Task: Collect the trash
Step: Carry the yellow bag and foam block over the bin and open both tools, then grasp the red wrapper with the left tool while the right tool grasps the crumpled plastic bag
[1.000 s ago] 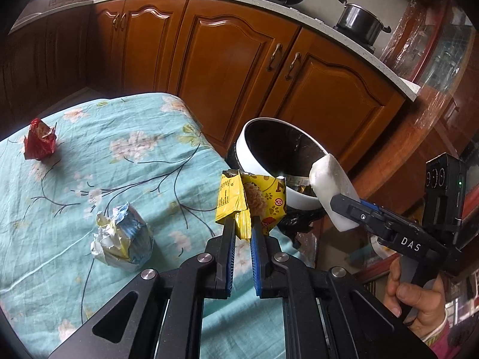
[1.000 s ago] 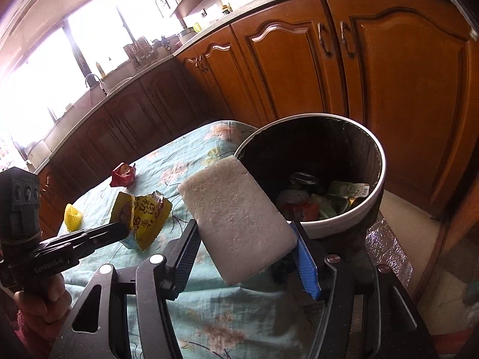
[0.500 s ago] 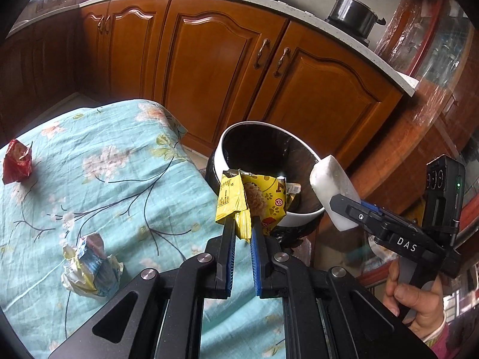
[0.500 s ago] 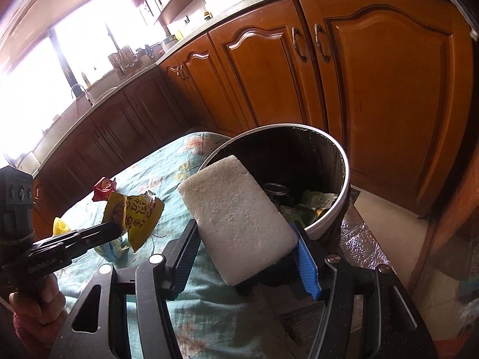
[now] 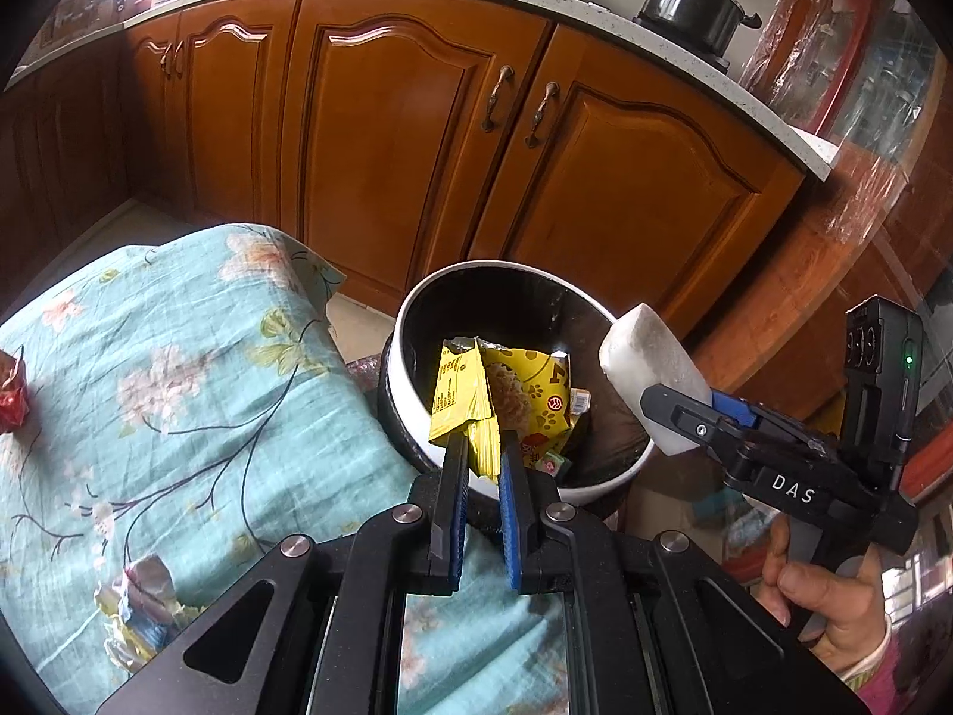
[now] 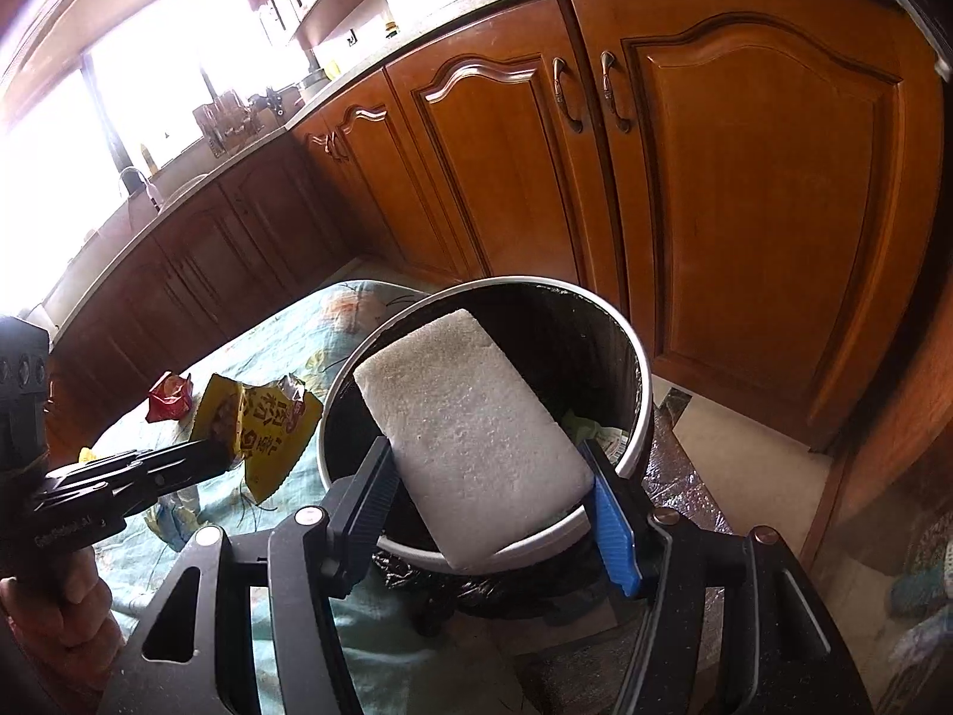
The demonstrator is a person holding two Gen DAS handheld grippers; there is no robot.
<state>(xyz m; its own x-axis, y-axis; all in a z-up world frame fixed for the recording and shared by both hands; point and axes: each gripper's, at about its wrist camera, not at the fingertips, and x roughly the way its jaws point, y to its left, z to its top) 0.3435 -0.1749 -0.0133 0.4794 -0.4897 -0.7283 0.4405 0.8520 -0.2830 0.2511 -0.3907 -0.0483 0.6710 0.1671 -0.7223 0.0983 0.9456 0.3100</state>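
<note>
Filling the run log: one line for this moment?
left gripper: shut on yellow wrapper | right gripper: shut on white foam block | both by trash bin

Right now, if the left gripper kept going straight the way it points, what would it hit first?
Probably the trash bin: the left gripper, shut on the yellow wrapper, aims into its open mouth; depth is unclear.

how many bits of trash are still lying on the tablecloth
2 in view: a red wrapper near the cloth's far left edge, and a crumpled blue-yellow wrapper close to the left gripper's frame. More may lie outside the frame.
</note>
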